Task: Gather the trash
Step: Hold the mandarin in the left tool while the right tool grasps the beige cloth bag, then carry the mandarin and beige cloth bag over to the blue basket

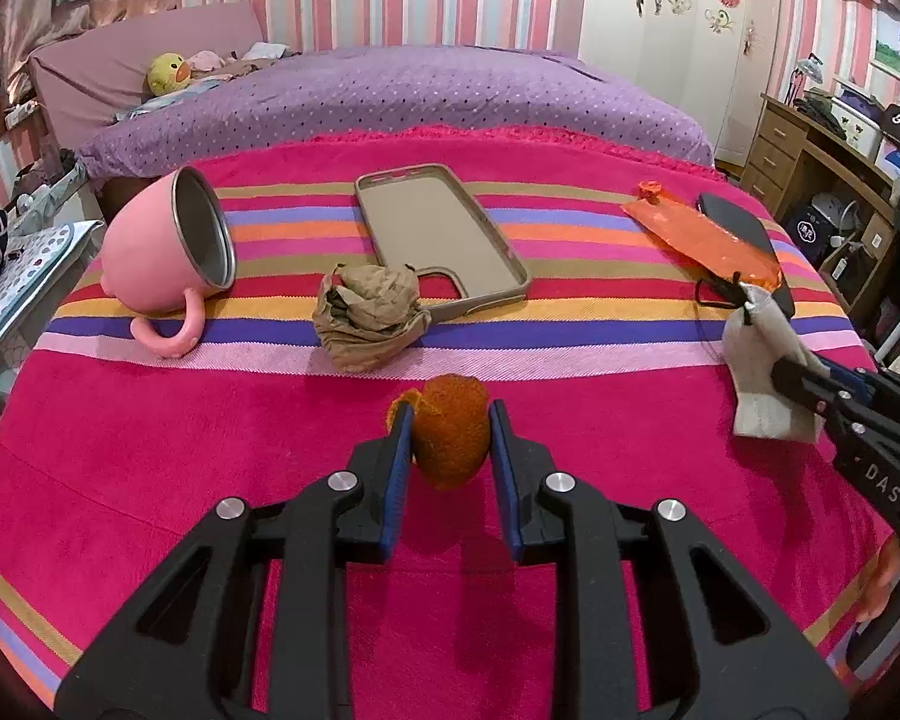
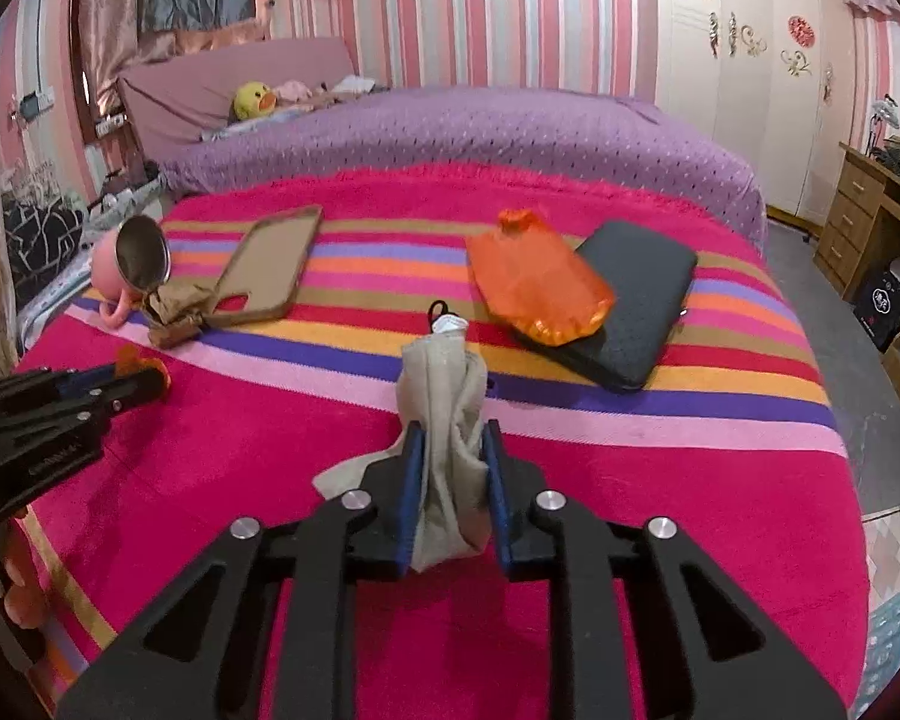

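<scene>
Left gripper clamps orange peel above striped blanket.

A hot-pink blanket carries bands of gold, violet, orange and pale pink. At ten o'clock lies a pink mug with a steel-grey inside; at twelve, a tan phone case. Orange peel sits between blue pads. At two o'clock, an orange wrapper overlaps a black pouch. The crumpled paper is brown, the sock beige.
</scene>
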The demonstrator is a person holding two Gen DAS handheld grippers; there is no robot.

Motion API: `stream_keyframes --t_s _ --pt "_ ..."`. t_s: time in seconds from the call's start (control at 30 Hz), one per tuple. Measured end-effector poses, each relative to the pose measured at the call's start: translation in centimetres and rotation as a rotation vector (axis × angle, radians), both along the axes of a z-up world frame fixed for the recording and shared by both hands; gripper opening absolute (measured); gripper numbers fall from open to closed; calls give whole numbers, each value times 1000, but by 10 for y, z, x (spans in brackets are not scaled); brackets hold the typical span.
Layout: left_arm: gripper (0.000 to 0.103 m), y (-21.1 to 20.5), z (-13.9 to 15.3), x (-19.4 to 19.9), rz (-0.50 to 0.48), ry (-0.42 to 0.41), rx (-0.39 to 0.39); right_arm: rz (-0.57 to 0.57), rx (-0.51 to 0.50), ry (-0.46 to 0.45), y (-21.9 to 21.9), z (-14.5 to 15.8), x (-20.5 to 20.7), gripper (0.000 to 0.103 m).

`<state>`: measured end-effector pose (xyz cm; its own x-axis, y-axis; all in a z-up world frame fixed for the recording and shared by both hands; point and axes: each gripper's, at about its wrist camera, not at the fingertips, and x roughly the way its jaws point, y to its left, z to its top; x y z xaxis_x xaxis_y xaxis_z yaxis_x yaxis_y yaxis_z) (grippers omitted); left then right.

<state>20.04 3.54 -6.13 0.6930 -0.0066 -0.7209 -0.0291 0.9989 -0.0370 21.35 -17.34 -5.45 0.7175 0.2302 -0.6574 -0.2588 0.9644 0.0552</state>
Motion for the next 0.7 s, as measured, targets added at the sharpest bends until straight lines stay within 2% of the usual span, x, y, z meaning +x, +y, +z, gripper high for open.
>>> stream_keyframes --t_s 0.2,0.37,0.47,0.57,0.7 --pt "23 -11 10 -9 -1 -25 -14 -7 13 -34 -14 7 -17 20" --pt "23 -31 30 -23 -10 -75 -39 -19 6 -67 -33 21 -36 20" --pt "23 -50 43 -35 -23 -122 -17 -38 31 -84 -54 29 -47 20" --pt "23 -69 52 -49 -39 -156 -17 -64 10 -109 -76 39 -63 20" --pt "23 -93 54 -58 -54 -152 -35 -110 35 -131 -113 48 -82 20"
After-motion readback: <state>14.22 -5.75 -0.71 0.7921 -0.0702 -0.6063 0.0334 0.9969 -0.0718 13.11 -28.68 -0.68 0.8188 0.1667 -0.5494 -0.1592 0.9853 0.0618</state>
